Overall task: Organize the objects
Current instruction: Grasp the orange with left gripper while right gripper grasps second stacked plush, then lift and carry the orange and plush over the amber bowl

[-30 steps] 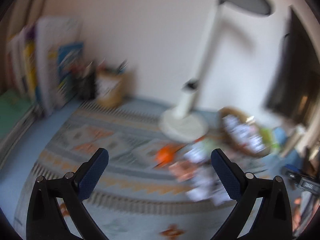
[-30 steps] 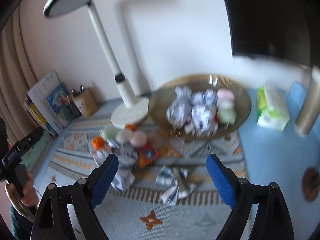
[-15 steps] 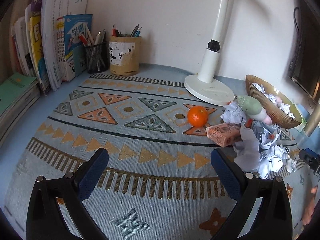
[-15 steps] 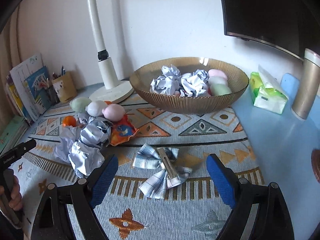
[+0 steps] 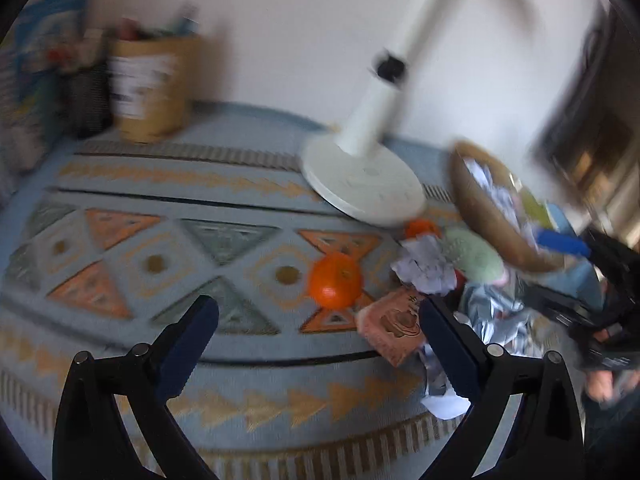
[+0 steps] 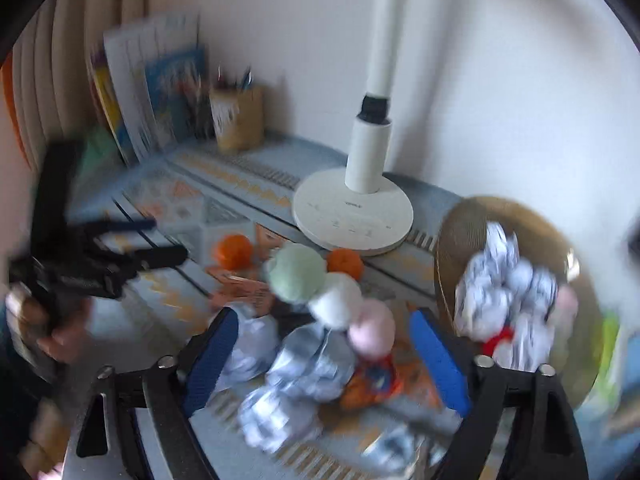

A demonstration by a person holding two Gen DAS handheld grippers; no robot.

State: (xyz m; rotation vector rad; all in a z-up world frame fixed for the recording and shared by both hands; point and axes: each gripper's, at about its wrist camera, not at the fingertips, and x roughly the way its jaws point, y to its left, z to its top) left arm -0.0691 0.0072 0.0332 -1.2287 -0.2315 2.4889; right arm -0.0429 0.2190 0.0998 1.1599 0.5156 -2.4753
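Observation:
My left gripper (image 5: 316, 320) is open and empty, low over the patterned mat (image 5: 160, 240), just short of an orange (image 5: 335, 280) and a pink box (image 5: 394, 330). My right gripper (image 6: 320, 340) is open and empty, above crumpled paper balls (image 6: 308, 364) and three soft balls: green (image 6: 296, 273), white (image 6: 338, 298), pink (image 6: 372, 328). A second orange (image 6: 345, 262) lies behind them. A brown bowl (image 6: 452, 248) at the right holds more crumpled paper. Both views are blurred.
A white lamp base (image 6: 354, 214) stands at the back middle. A tan pen cup (image 5: 146, 88) and upright books (image 6: 156, 84) stand at the back left. The left gripper also shows in the right wrist view (image 6: 104, 252). A green tissue pack (image 6: 612, 348) lies right of the bowl.
Both grippers have swung toward the pile: the left one moved closer to the orange and box, the right one turned left over the paper and soft balls. Both stayed open.

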